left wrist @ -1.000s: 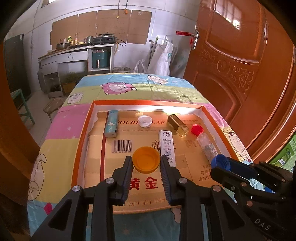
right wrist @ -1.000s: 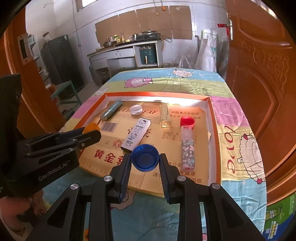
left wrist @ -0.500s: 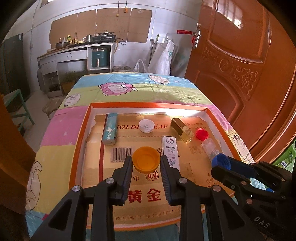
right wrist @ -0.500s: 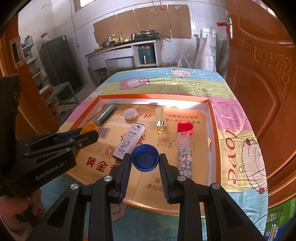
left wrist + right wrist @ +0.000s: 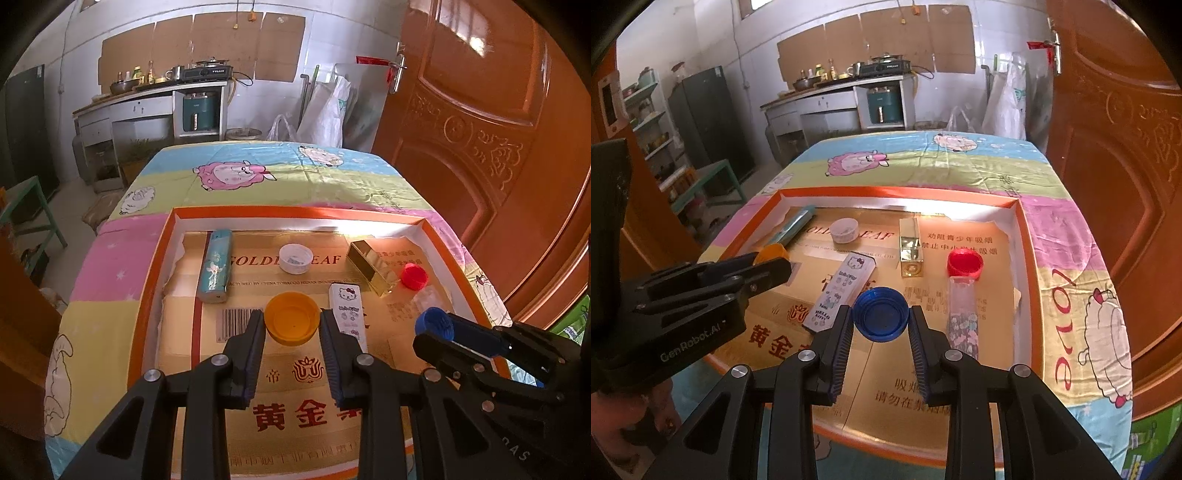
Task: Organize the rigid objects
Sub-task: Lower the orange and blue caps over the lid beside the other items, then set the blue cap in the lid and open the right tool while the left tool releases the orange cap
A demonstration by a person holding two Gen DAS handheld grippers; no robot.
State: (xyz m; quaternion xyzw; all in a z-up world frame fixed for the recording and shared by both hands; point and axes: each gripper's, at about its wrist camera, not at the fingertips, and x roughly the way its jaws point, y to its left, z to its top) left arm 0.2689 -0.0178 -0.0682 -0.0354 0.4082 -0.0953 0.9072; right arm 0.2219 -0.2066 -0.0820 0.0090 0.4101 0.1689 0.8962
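Note:
My left gripper (image 5: 292, 325) is shut on an orange cap (image 5: 292, 317) and holds it above the shallow orange-rimmed box (image 5: 295, 212). My right gripper (image 5: 881, 321) is shut on a blue cap (image 5: 881, 314) above the same box (image 5: 897, 192). In the box lie a teal lighter (image 5: 214, 271), a white cap (image 5: 294, 258), a gold box (image 5: 373, 271), a red cap (image 5: 413, 276), a Hello Kitty case (image 5: 842, 291) and a clear patterned tube (image 5: 962, 314). The right gripper with its blue cap (image 5: 434, 325) shows at the right of the left wrist view.
The box sits on a table with a cartoon cloth (image 5: 923, 162). A brown door (image 5: 480, 129) stands close on the right. A counter with a stove (image 5: 166, 92) and a green stool (image 5: 33, 206) are farther back.
Both grippers have moved forward and a little up over the box with their caps still held. The objects in the box have not moved.

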